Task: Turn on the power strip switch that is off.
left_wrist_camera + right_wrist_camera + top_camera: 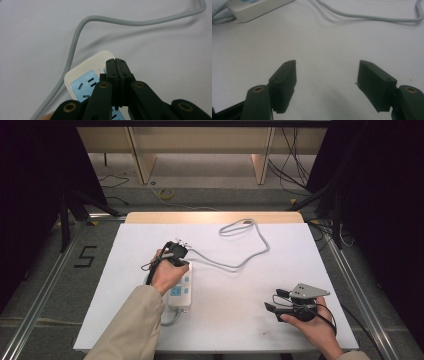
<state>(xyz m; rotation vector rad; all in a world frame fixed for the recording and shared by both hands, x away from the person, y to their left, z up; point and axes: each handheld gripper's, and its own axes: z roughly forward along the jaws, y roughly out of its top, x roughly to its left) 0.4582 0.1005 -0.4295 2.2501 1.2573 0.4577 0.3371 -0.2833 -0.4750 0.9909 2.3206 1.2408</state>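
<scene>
White plastic made up the power strip (180, 291), which lay left of centre in the high view on the pale worktop (235, 315), its sky-blue socket faces turned up. From its near end a grey cable (240, 265) ran off; another looped across the upper middle of the frame. The left claw (117, 65) was fully closed, jaws pressed flat together with nothing between them, and its tip hung over the strip's rounded far end beside a blue socket panel; whether it touched the casing could not be told. Held so, it looked meant to push a button or pin the strip down rather than grasp it. At the lower right of the high view the right claw (274, 301) stood open and empty, well apart from the strip, seemingly parked.
</scene>
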